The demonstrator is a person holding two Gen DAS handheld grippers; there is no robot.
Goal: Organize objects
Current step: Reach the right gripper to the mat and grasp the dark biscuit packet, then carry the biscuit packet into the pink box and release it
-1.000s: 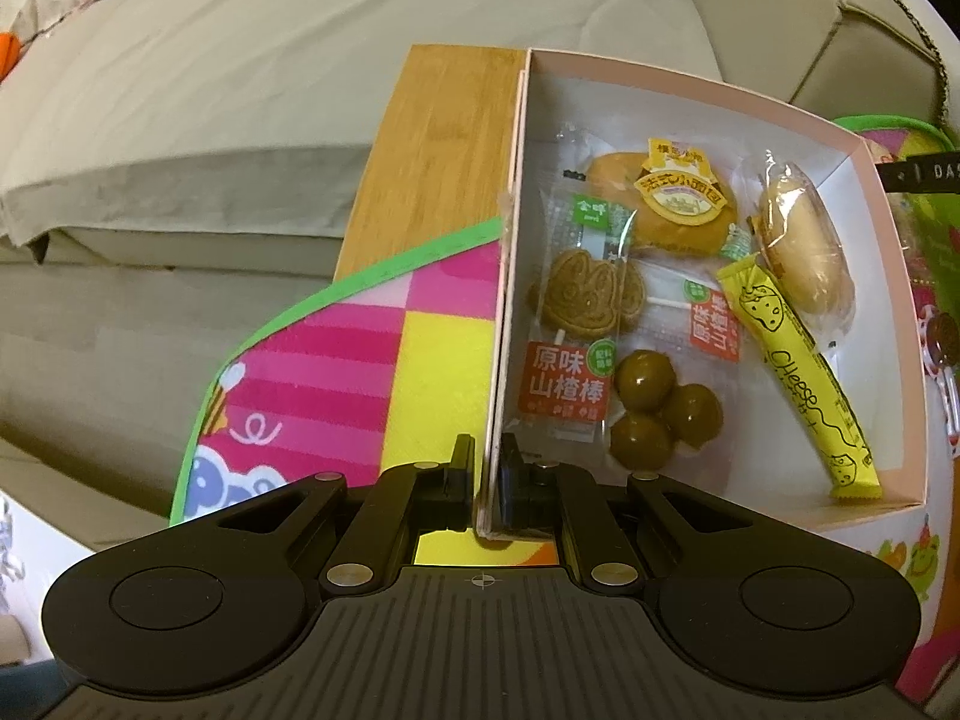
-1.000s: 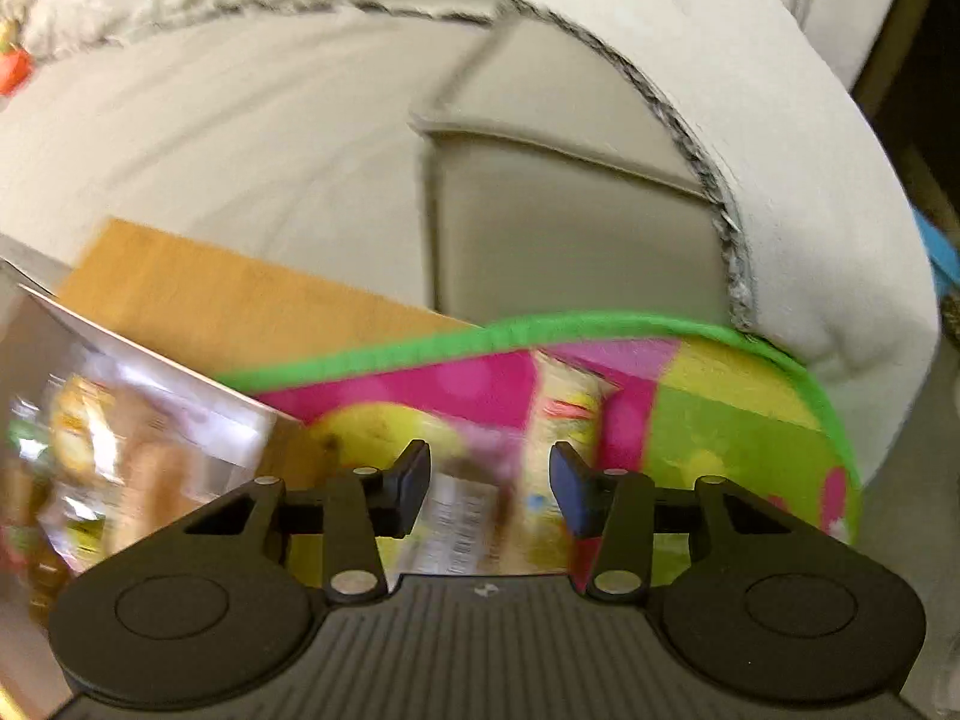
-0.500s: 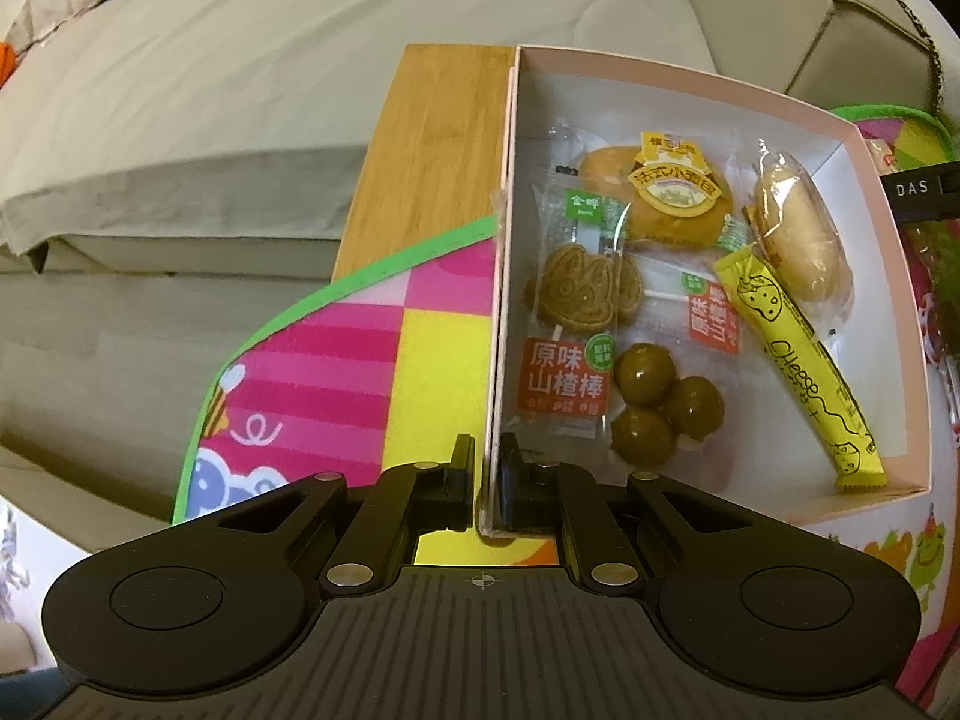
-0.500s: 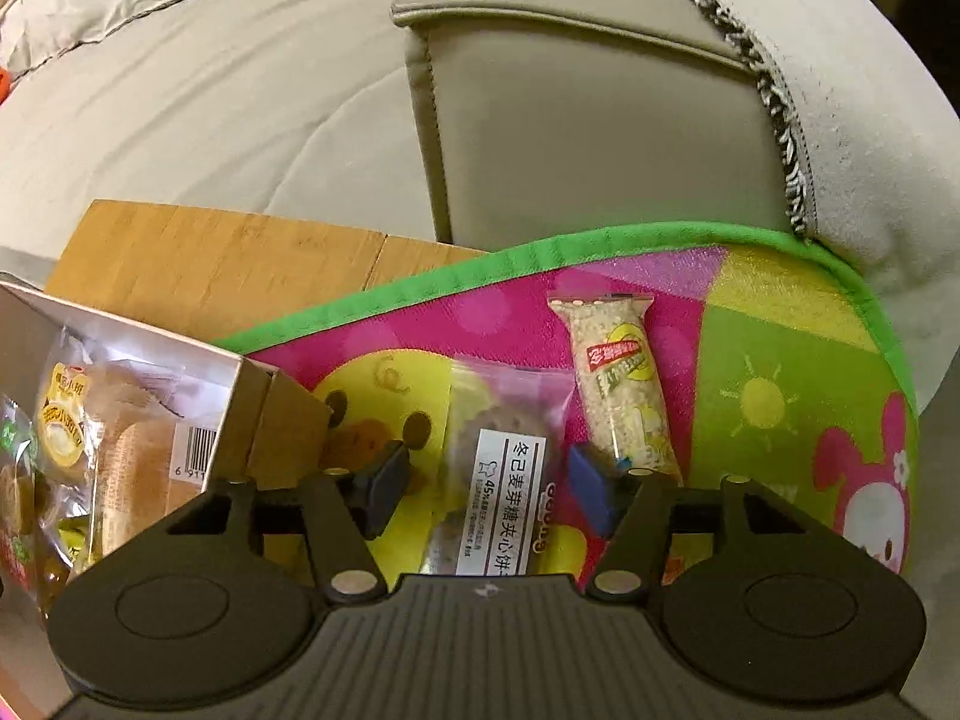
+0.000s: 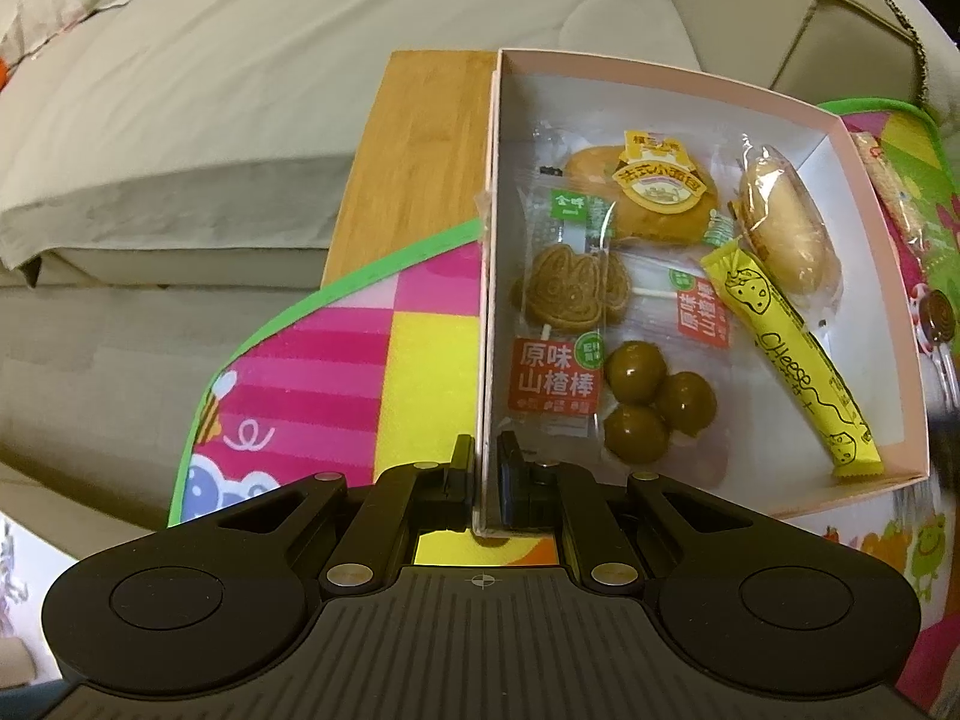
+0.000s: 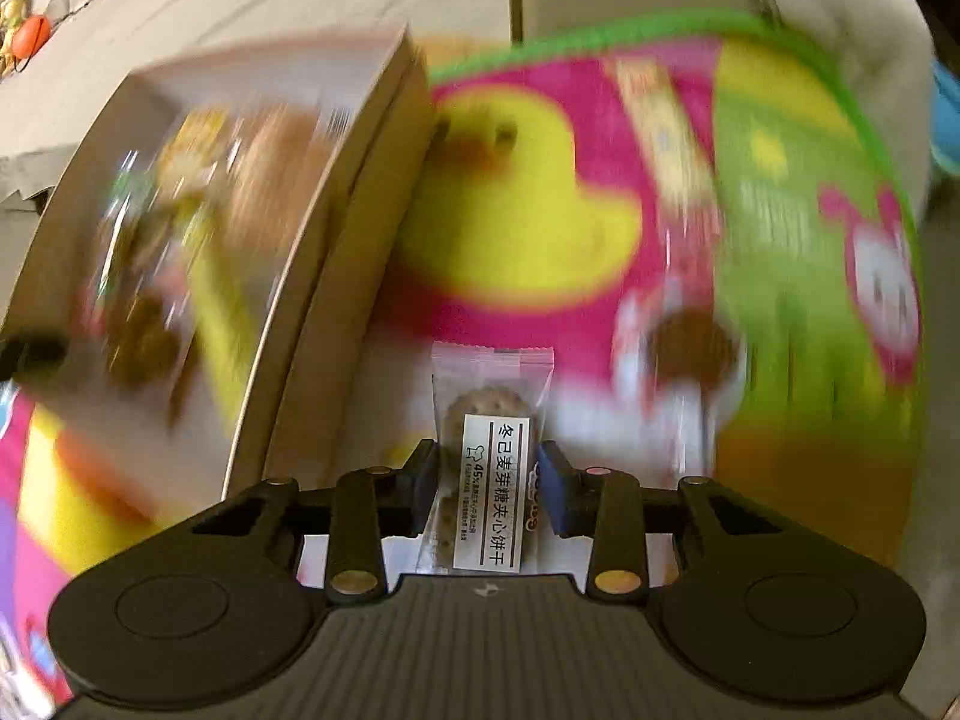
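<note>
we note the left gripper [image 5: 483, 474] clamped on the snack box [image 5: 487, 276] wall — "cheese" stick [image 5: 792, 354] inside — while the right gripper [image 6: 487, 489], jaws just closing, pinches a biscuit packet [image 6: 491, 456] labelled "45%" above the play mat [image 6: 522, 198].

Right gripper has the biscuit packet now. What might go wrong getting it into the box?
1. The right gripper has just closed on the biscuit packet, gripping slippery wrapper near one end; it may slide out.
2. The box is crowded; the packet may land on the cheese stick.
3. The left gripper pinches only the box's corner wall.
</note>
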